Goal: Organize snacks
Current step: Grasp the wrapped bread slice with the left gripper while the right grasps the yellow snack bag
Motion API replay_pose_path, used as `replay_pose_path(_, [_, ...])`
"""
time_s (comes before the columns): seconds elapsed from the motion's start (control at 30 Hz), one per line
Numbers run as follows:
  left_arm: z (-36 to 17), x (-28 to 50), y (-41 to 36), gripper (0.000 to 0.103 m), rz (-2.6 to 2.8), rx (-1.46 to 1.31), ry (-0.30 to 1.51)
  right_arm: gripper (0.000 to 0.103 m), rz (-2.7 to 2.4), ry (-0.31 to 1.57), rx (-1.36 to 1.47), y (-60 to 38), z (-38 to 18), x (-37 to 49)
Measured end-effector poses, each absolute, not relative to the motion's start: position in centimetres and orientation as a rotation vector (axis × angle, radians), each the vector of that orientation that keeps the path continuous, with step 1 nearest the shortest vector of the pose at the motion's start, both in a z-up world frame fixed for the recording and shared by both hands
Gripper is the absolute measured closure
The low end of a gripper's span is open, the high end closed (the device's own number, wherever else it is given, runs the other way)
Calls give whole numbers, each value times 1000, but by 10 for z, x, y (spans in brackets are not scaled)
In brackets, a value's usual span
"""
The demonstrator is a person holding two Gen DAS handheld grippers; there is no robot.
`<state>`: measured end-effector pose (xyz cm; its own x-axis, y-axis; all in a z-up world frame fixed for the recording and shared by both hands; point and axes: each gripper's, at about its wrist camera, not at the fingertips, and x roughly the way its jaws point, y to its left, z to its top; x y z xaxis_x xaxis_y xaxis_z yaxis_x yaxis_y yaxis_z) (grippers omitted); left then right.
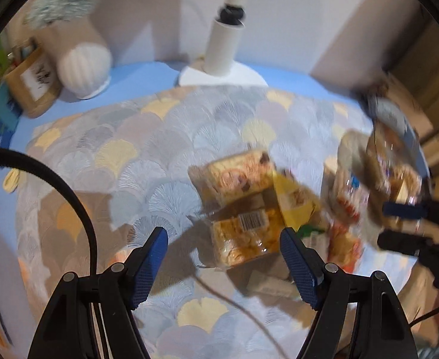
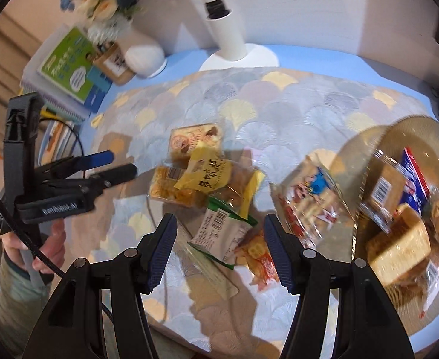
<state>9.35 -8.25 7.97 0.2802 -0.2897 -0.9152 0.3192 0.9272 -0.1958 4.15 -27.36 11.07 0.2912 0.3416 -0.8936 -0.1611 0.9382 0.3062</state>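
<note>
A heap of snack packets lies on the patterned mat (image 2: 309,95): a tan pastry packet (image 2: 195,140), a yellow packet (image 2: 210,173), a clear packet of golden pieces (image 2: 168,185), a green-and-white packet (image 2: 219,233), an orange packet (image 2: 261,257) and a red-and-blue cracker packet (image 2: 309,203). A ribbed glass bowl (image 2: 398,131) at the right holds several more. My right gripper (image 2: 219,220) hovers open over the green-and-white packet. My left gripper (image 1: 223,232) hangs open above the clear packet (image 1: 246,239). It also shows at the left as the left gripper (image 2: 122,163).
At the back stand a white lamp base (image 2: 243,56), a white vase (image 2: 144,56) with flowers, a small wooden box (image 2: 114,62) and stacked books (image 2: 70,62). A hand (image 2: 49,248) grips the left tool's handle. The right gripper (image 1: 383,226) shows beside the blurred bowl (image 1: 398,161).
</note>
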Motion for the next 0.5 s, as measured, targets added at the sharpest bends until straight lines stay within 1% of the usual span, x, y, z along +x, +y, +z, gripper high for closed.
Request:
replay_pose_path(0.13, [73, 93, -89, 27, -490, 97, 1214, 44, 359, 1254, 122, -263, 98, 56])
replay_pose_path(0.43, [53, 118, -107, 27, -676, 113, 1220, 44, 402, 1322, -71, -239, 67, 81])
replay_pose_path(0.47, [49, 121, -109, 28, -690, 114, 1227, 44, 404, 1324, -91, -237, 65, 82])
replay_pose_path(0.5, [46, 122, -111, 31, -703, 111, 1236, 44, 403, 1323, -115, -234, 62, 85])
